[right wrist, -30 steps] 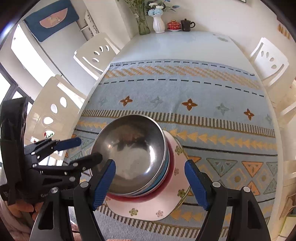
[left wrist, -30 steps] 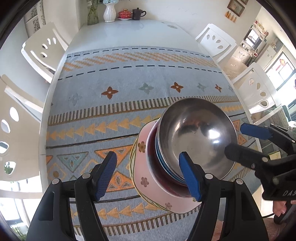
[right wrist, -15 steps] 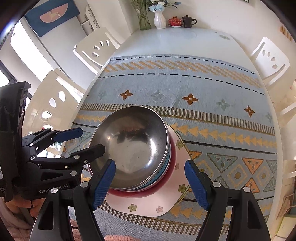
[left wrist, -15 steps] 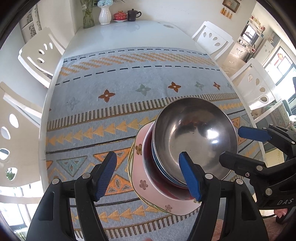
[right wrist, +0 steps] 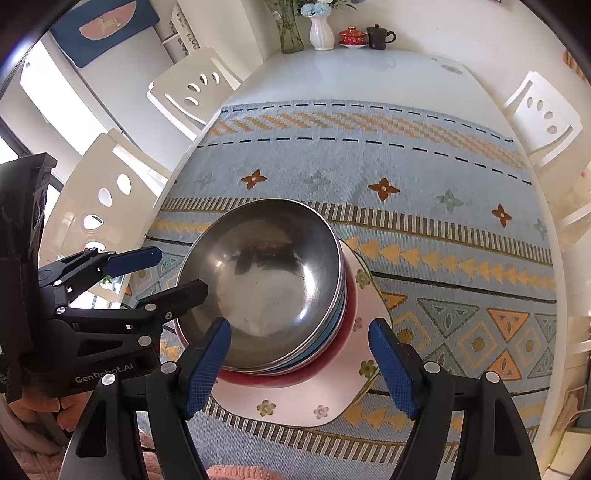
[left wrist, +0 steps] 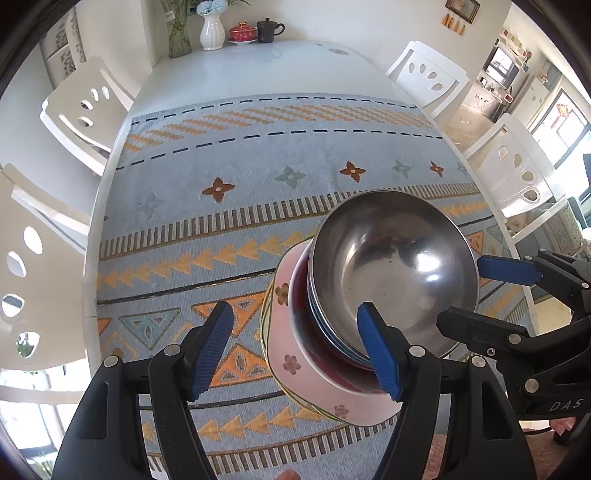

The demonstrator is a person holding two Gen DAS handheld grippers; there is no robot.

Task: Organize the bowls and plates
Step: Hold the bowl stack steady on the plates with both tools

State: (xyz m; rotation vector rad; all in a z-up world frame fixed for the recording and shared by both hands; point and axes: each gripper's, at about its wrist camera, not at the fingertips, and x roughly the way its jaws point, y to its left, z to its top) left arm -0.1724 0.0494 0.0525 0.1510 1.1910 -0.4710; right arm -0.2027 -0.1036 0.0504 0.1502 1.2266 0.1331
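A steel bowl [left wrist: 391,273] [right wrist: 266,280] tops a stack: a blue bowl and a red bowl [right wrist: 349,314] nest under it, all on a pink flowered square plate [left wrist: 295,365] [right wrist: 295,402]. My left gripper [left wrist: 295,347] hovers open over the stack's left side, its right finger overlapping the steel rim; in the right wrist view the left gripper [right wrist: 162,275] sits at the bowl's left edge. My right gripper [right wrist: 299,365] is open above the stack's near side, and the left wrist view shows the right gripper [left wrist: 480,295] beside the bowl's right rim. Neither one presses on anything.
The stack rests near the front of a patterned blue and orange cloth [left wrist: 258,147] on a white table [left wrist: 258,66]. A vase [left wrist: 212,31], a red lidded cup [left wrist: 242,33] and a dark mug [left wrist: 267,29] stand at the far end. White chairs [left wrist: 85,107] ring the table.
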